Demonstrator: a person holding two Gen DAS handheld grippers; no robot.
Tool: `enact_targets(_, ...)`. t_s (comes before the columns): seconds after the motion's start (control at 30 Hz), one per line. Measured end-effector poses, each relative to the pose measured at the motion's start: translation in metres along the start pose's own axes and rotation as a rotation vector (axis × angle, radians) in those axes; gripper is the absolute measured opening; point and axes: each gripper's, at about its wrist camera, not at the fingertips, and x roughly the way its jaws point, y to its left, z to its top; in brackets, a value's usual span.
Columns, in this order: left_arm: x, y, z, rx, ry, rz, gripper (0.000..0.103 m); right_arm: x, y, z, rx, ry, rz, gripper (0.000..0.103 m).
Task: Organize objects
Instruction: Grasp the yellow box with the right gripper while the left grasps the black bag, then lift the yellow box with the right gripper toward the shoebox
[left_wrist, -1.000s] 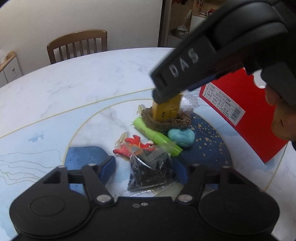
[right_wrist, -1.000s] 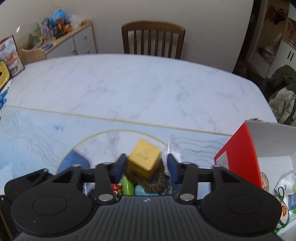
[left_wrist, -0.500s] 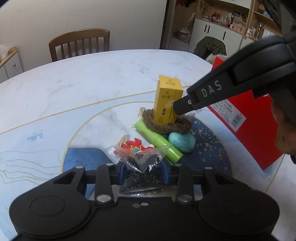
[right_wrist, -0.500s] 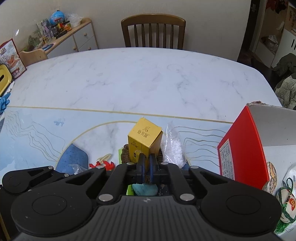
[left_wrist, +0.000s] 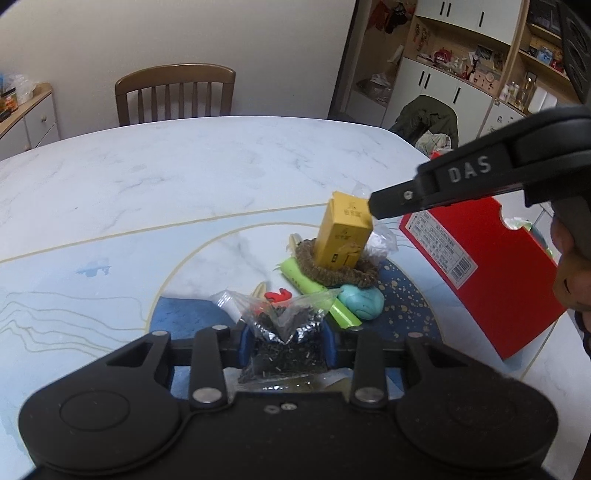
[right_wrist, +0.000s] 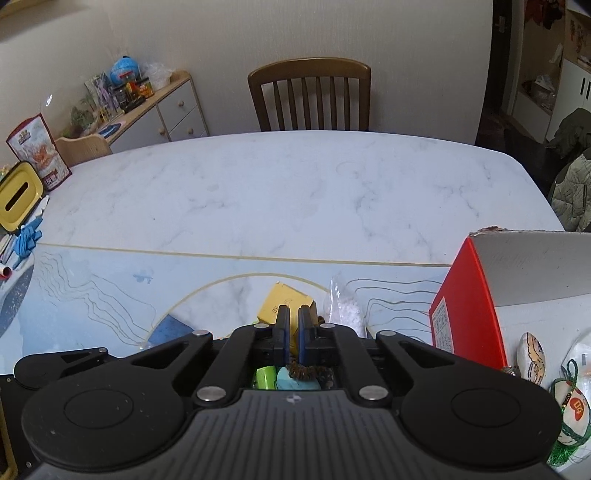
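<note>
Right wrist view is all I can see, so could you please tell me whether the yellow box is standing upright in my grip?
Observer: No, the yellow box is tilted, its top toward the red box. The right gripper pinches only its top corner.
Operator: Is its base free of everything?
Observer: No, its base sits inside the brown woven ring.
Operator: And what is the left gripper doing?
Observer: The left gripper is shut on a clear bag of dark bits, on the near side of the ring.
</note>
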Motion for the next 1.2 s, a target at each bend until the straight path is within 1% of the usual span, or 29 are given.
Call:
enact_targets(0.1, -0.004, 0.003, 0.000, -0.008, -0.005, 0.002, 0.034, -0.003, 0.000, -0.001, -0.006, -0.002, 0.007, 0.004)
enact_targets(0.2, -0.007, 0.004, -0.002, -0.010, -0.007, -0.001, 0.034, -0.003, 0.005, -0.003, -0.042, -0.005, -0.019, 0.005)
enact_targets(0.27, -0.009, 0.004, -0.003, -0.015, -0.006, -0.007, 0.034, -0.002, 0.006, -0.002, -0.038, -0.003, -0.024, 0.005)
enact_targets(0.3, -0.010, 0.003, -0.004, -0.016, -0.007, -0.008, 0.034, -0.002, 0.006, 0.000, -0.037, -0.002, -0.012, 0.005)
enact_targets(0.37, -0.012, 0.004, -0.005, -0.024, -0.009, -0.014, 0.034, 0.000, 0.009, 0.001, -0.044, 0.001, -0.013, 0.011)
enact_targets(0.4, -0.013, 0.004, -0.006, -0.028, -0.010, -0.018, 0.034, 0.002, 0.011, 0.002, -0.049, 0.004, -0.026, 0.018)
enact_targets(0.43, -0.014, 0.004, -0.007, -0.028, -0.010, -0.018, 0.034, 0.004, 0.012, 0.002, -0.049, -0.001, -0.039, 0.029)
enact_targets(0.47, -0.015, 0.004, -0.009, -0.029, -0.010, -0.020, 0.034, 0.004, 0.013, 0.003, -0.047, -0.012, -0.048, 0.037)
enact_targets(0.5, -0.015, 0.004, -0.010, -0.030, -0.009, -0.024, 0.034, 0.006, 0.014, 0.003, -0.048, -0.021, -0.059, 0.054)
enact_targets(0.53, -0.016, 0.004, -0.011, -0.028, -0.010, -0.026, 0.034, 0.007, 0.015, 0.002, -0.052, -0.033, -0.072, 0.061)
enact_targets(0.6, -0.018, 0.005, -0.013, -0.027, -0.007, -0.031, 0.034, 0.013, 0.016, 0.001, -0.060, -0.040, -0.093, 0.061)
enact_targets(0.73, -0.019, 0.008, -0.015, -0.032, -0.001, -0.034, 0.034, 0.030, 0.017, 0.003, -0.046, -0.004, -0.109, 0.061)
enact_targets(0.87, -0.018, 0.010, -0.015, -0.038, 0.003, -0.032, 0.034, 0.043, 0.014, 0.000, 0.004, 0.035, -0.111, 0.059)
enact_targets(0.9, -0.018, 0.011, -0.016, -0.042, 0.003, -0.035, 0.034, 0.044, 0.014, -0.001, 0.018, 0.035, -0.109, 0.046)
enact_targets(0.93, -0.018, 0.011, -0.016, -0.045, 0.002, -0.036, 0.034, 0.044, 0.013, -0.003, 0.024, 0.036, -0.104, 0.035)
enact_targets(1.1, -0.019, 0.005, -0.016, -0.034, 0.007, -0.034, 0.034, 0.038, 0.011, -0.006, 0.032, 0.036, -0.092, 0.033)
enact_targets(1.2, -0.024, 0.000, -0.012, -0.029, 0.006, -0.038, 0.034, 0.024, 0.009, -0.005, 0.035, 0.026, -0.082, 0.033)
